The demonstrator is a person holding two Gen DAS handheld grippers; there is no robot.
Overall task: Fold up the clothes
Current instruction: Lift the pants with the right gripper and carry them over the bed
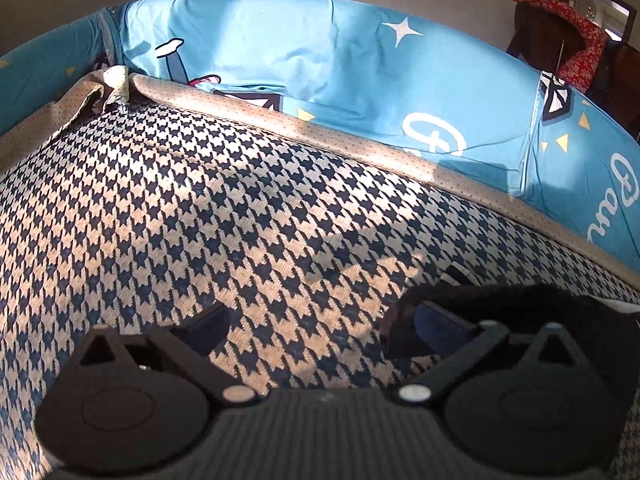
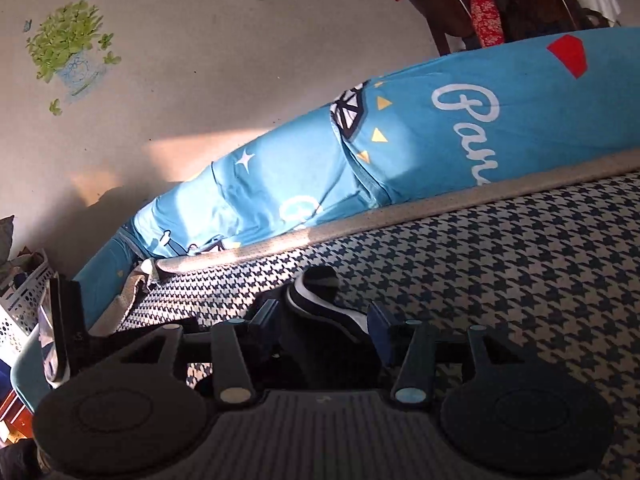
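A dark garment (image 2: 320,312) is pinched between the narrowed fingers of the right gripper (image 2: 324,320), low over the houndstooth bed (image 2: 500,264), well inside its dotted edge. The left gripper (image 1: 308,328) is spread wide, one finger touching dark cloth at its right, nothing seen gripped.

A dark navy garment (image 2: 320,316) with a white-striped edge lies bunched on the houndstooth cover (image 2: 500,280), between the right gripper's (image 2: 326,328) jaws. In the left wrist view, black cloth (image 1: 500,304) sits at the right jaw.
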